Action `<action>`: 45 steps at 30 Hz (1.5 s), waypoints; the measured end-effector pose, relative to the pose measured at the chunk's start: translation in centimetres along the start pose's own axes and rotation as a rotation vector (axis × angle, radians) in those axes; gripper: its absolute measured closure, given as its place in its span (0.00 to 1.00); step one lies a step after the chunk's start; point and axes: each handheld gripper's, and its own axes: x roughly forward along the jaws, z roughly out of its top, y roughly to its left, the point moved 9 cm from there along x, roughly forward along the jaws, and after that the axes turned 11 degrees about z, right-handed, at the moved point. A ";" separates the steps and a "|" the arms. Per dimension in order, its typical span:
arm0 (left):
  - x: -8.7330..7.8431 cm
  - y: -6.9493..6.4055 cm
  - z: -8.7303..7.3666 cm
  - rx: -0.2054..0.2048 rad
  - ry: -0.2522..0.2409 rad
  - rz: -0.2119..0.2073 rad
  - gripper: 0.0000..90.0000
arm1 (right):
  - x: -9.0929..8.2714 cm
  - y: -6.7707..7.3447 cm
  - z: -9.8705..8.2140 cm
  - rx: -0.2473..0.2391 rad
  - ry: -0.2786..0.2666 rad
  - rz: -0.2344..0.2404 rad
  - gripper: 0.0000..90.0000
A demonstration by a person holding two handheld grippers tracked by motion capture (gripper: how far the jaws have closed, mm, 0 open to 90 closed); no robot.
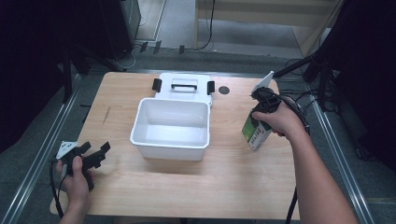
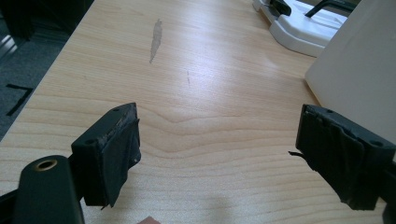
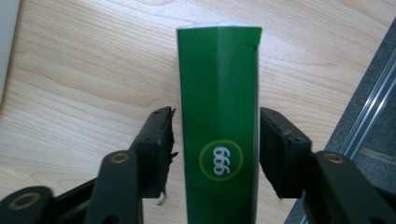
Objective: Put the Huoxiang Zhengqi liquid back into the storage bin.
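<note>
In the high view, a wooden table [image 1: 187,182] carries a white open bin [image 1: 171,127] at its middle, with a white lid [image 1: 184,87] lying flat just behind it, black latches at either side of its handle. The person's right hand [image 1: 276,120] covers most of the right gripper [image 1: 264,103], so its jaws are hard to make out here. Under that hand stands a green and white carton [image 1: 256,132], tilted, near the table's right edge and well apart from the bin. Its print is too small to read. The left gripper [image 1: 95,155] hangs over the table's near left corner in the left hand [image 1: 74,179], its jaws spread and pointing toward the bin.

In the left gripper view, the two black jaws stand wide apart with bare wood between them. The bin's white wall [image 2: 359,79] is cut off by the right edge, just beyond the right jaw. Part of the lid [image 2: 303,32] shows at the top, cut off. A grey scuff [image 2: 156,39] marks the wood.

In the right gripper view, the carton's green face [image 3: 219,93] sits between the jaws, its lower end cut off by the frame. A round mark reads 999 or 666; I cannot tell which. The right jaw's pad appears to touch the carton. A thin gap shows at the left pad, so a firm hold cannot be confirmed. A sliver of the bin [image 3: 7,46] shows at the left edge.
</note>
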 end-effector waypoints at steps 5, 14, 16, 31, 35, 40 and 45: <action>0.0 0.0 0.0 -0.001 0.000 0.000 0.16 | 0.1 0.2 0.3 -0.017 -0.006 0.038 0.70; 0.0 0.0 0.0 0.002 -0.001 0.001 0.16 | -1.6 1.5 -0.2 -0.216 -0.024 0.044 0.72; 0.0 0.0 0.0 0.002 0.000 0.000 0.16 | -2.3 2.4 -0.3 -0.290 -0.025 0.045 0.72; 0.0 0.0 0.0 0.001 -0.003 -0.001 0.16 | -7.0 10.1 -1.0 -0.739 -0.054 0.110 0.72; 0.0 -0.1 0.0 0.006 -0.005 -0.003 0.17 | -8.2 11.4 -1.1 -0.833 -0.054 0.128 0.72; 0.0 -0.1 0.0 0.008 -0.004 -0.002 0.17 | -9.5 11.8 -0.8 -0.879 -0.050 0.079 0.72; 0.0 -0.1 0.0 0.012 -0.001 -0.001 0.17 | -11.0 12.2 -0.2 -0.893 -0.063 0.052 0.72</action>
